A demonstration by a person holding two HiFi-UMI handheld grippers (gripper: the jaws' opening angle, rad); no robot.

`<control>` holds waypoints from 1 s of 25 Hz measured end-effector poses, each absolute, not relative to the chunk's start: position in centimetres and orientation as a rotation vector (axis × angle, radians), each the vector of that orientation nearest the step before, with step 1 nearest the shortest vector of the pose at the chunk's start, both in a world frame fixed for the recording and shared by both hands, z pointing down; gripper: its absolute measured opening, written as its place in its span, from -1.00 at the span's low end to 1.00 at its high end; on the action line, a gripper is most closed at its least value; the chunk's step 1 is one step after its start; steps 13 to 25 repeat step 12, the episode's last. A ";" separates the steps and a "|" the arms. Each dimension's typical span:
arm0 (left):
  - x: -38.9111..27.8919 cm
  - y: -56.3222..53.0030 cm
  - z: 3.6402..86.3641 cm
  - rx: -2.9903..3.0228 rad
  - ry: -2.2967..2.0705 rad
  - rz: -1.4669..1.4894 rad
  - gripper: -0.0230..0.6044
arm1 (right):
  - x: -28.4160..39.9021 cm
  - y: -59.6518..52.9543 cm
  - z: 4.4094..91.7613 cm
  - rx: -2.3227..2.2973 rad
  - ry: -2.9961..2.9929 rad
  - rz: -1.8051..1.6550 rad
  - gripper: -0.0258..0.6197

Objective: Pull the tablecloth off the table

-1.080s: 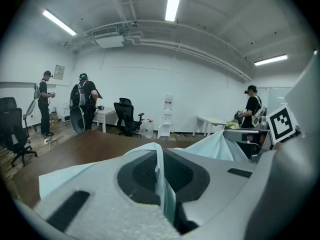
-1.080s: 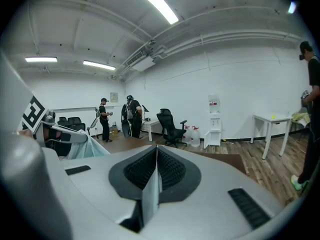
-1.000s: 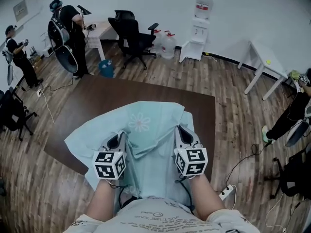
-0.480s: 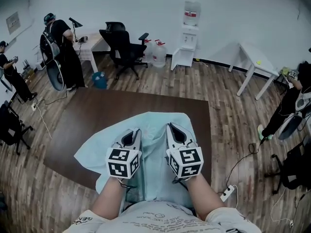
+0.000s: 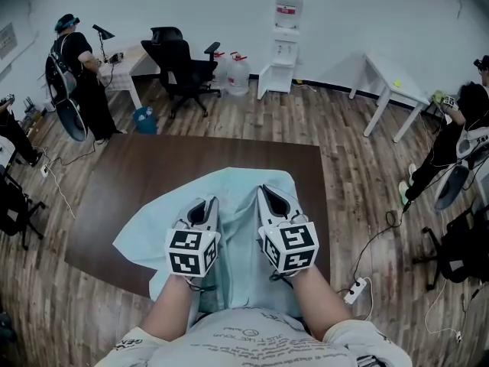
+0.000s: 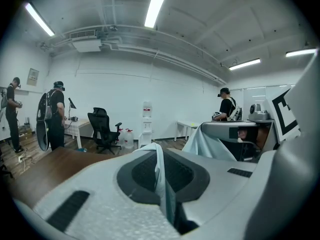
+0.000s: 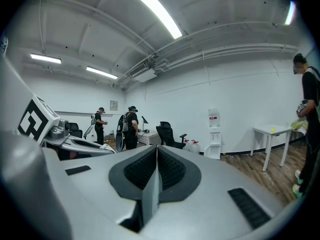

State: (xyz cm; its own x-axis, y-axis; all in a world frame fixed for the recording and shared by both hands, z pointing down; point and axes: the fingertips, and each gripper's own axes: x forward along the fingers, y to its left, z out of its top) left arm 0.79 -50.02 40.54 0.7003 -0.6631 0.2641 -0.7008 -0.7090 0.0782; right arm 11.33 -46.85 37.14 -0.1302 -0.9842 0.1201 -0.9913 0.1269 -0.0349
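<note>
A light teal tablecloth lies bunched over the near part of the dark brown table and hangs down toward my body. In the head view my left gripper and right gripper sit side by side over the cloth's near middle. Each is shut on a fold of it. The left gripper view shows a pale fold of tablecloth pinched between the left gripper's jaws. A thin edge of cloth is clamped in the right gripper. The far half of the tabletop is bare.
A black office chair, water bottles and a water dispenser stand along the far wall. People stand at the far left and at the right. A white side table stands at the right, and a power strip lies on the floor.
Both grippers have drawn closer together with the cloth. The cloth has slid toward me and bunched narrower, so more bare tabletop shows at the far side.
</note>
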 end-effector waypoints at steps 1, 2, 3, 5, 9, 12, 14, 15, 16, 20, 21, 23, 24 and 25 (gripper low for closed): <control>0.8 -50.1 40.6 2.737 -1.105 0.323 -0.88 | 11.3 -46.9 37.3 2.026 -2.305 0.164 -0.87; 0.7 -50.2 40.8 2.738 -1.104 0.321 -0.88 | 11.2 -47.1 37.4 2.025 -2.303 0.167 -0.87; 0.7 -50.3 40.9 2.737 -1.103 0.318 -0.88 | 11.2 -47.2 37.5 2.024 -2.301 0.171 -0.87; 0.6 -50.5 41.1 2.732 -1.102 0.310 -0.88 | 11.2 -47.4 37.8 2.019 -2.299 0.182 -0.87; 0.4 -50.9 41.3 2.728 -1.097 0.307 -0.88 | 10.9 -47.8 38.0 2.009 -2.301 0.191 -0.87; 0.2 -51.1 41.5 2.727 -1.089 0.309 -0.88 | 10.6 -47.9 38.3 2.002 -2.303 0.192 -0.87; 0.2 -51.1 41.5 2.727 -1.089 0.309 -0.88 | 10.6 -47.9 38.3 2.002 -2.303 0.192 -0.87; 0.2 -51.1 41.5 2.727 -1.089 0.309 -0.88 | 10.6 -47.9 38.3 2.002 -2.303 0.192 -0.87; 0.2 -51.1 41.5 2.727 -1.089 0.309 -0.88 | 10.6 -47.9 38.3 2.002 -2.303 0.192 -0.87; 0.2 -51.1 41.5 2.727 -1.089 0.309 -0.88 | 10.6 -47.9 38.3 2.002 -2.303 0.192 -0.87; 0.2 -51.1 41.5 2.727 -1.089 0.309 -0.88 | 10.6 -47.9 38.3 2.002 -2.303 0.192 -0.87; 0.2 -51.1 41.5 2.727 -1.089 0.309 -0.88 | 10.6 -47.9 38.3 2.002 -2.303 0.192 -0.87; 0.2 -51.1 41.5 2.727 -1.089 0.309 -0.88 | 10.6 -47.9 38.3 2.002 -2.303 0.192 -0.87; 0.2 -51.1 41.5 2.727 -1.089 0.309 -0.88 | 10.6 -47.9 38.3 2.002 -2.303 0.192 -0.87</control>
